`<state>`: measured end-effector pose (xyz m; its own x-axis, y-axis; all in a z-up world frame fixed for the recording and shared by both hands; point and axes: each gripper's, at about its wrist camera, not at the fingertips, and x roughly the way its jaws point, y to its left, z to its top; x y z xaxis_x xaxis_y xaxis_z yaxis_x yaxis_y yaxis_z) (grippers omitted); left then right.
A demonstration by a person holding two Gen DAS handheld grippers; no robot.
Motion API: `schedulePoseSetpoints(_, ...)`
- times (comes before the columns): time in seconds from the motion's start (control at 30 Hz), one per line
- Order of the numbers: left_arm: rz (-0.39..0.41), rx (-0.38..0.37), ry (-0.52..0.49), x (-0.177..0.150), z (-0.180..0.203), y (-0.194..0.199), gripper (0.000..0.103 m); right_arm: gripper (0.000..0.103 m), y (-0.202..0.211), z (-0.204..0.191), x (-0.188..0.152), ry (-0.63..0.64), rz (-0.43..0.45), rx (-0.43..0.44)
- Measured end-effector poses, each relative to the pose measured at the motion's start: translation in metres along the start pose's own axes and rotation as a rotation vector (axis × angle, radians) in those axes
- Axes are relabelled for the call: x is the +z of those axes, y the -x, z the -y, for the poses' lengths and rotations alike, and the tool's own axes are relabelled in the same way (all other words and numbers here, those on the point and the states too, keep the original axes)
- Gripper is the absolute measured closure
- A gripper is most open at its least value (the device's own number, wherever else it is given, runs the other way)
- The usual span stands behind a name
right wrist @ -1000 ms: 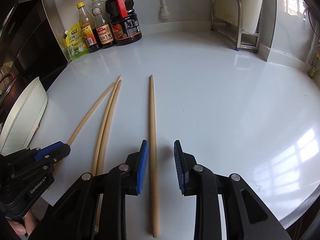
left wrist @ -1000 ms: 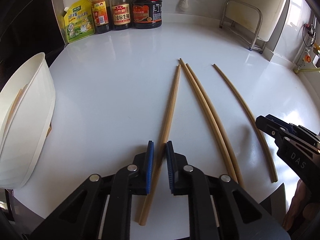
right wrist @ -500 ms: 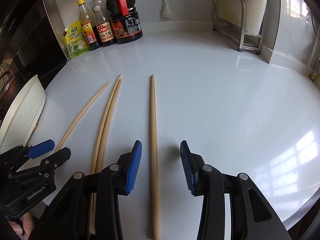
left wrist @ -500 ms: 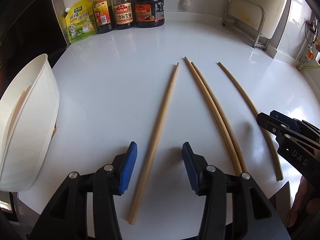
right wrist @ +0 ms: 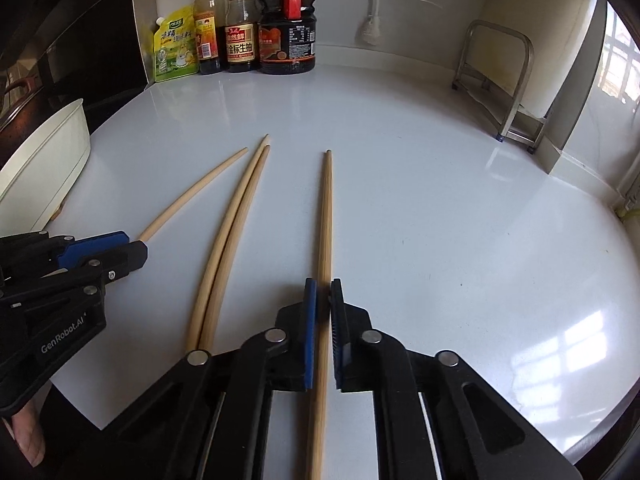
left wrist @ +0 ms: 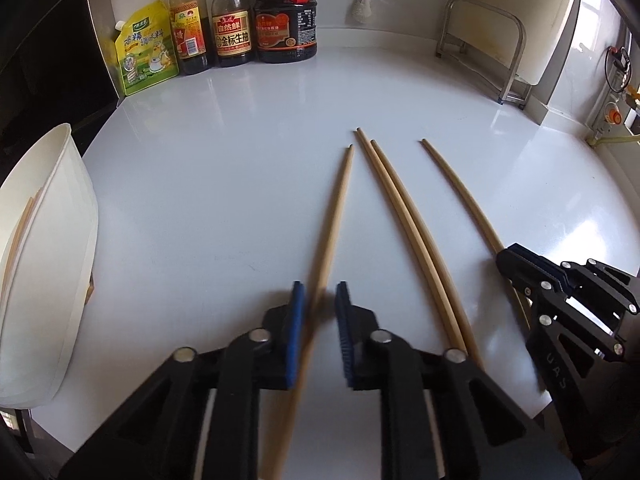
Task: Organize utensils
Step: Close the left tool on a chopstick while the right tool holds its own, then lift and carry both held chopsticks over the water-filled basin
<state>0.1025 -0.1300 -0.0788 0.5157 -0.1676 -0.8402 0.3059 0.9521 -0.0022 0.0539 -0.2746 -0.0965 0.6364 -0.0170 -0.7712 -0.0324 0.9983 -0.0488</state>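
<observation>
Several long wooden chopsticks lie on the white counter (left wrist: pixel 224 184). My left gripper (left wrist: pixel 319 300) has its jaws close around the leftmost chopstick (left wrist: pixel 338 208), with a small gap on the right side; the view is blurred there. A pair of chopsticks (left wrist: pixel 404 220) lies side by side to its right. My right gripper (right wrist: pixel 322 292) is shut on the rightmost chopstick (right wrist: pixel 326 208). The pair (right wrist: pixel 236 216) and the leftmost chopstick (right wrist: pixel 192 196) also show in the right wrist view. A white holder (left wrist: pixel 44 248) with chopsticks inside stands at the left.
Sauce bottles (left wrist: pixel 234 16) and a yellow-green pouch (left wrist: pixel 144 48) stand at the back wall. A metal rack (left wrist: pixel 488 44) stands at the back right. The counter's front edge is just under both grippers. The right gripper shows at the right in the left wrist view (left wrist: pixel 560 292).
Both grippers opened wide half a second ago and have closed again, each around its chopstick. The left view has moved slightly forward.
</observation>
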Motion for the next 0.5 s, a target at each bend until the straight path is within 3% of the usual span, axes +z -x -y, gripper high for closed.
schedulePoseSetpoints(0.5, -0.038, -0.099, 0.022, -0.006, -0.005, 0.007, 0.096, 0.097, 0.015, 0.020, -0.003, -0.224, 0.027, 0.102)
